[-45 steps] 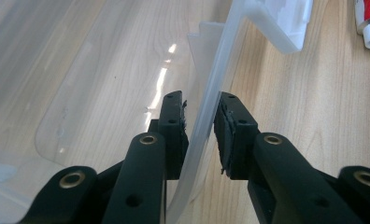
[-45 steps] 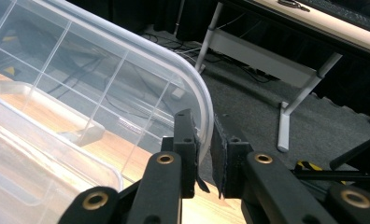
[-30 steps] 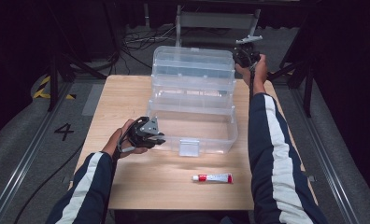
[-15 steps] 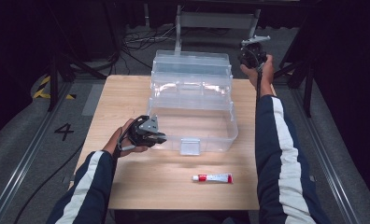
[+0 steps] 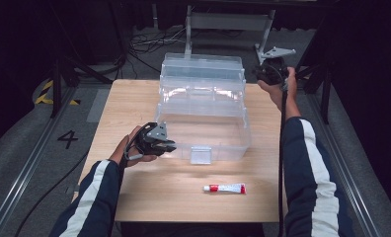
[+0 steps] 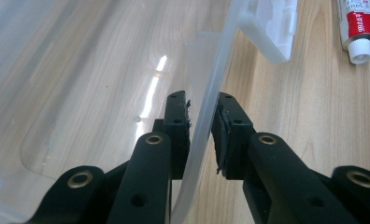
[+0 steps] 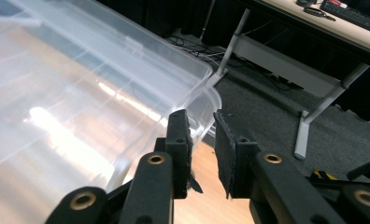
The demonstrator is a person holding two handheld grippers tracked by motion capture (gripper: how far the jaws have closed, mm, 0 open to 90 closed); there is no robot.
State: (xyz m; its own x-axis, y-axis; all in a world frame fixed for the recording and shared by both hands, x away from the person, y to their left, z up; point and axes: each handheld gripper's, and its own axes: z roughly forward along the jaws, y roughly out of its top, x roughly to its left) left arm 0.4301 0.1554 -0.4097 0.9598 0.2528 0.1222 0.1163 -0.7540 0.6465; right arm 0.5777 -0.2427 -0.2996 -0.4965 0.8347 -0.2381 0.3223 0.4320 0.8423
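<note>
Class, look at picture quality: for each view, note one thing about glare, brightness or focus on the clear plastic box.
High view: the room around the table is dark and the clear box reads pale and soft-edged. Left gripper view: a bright streak of glare lies on the box floor, and the tube looks slightly soft. Right gripper view: the lid is washed out by white glare.

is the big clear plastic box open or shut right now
Open: the clear box has its lid raised behind it; the left gripper straddles its bare front wall.
</note>
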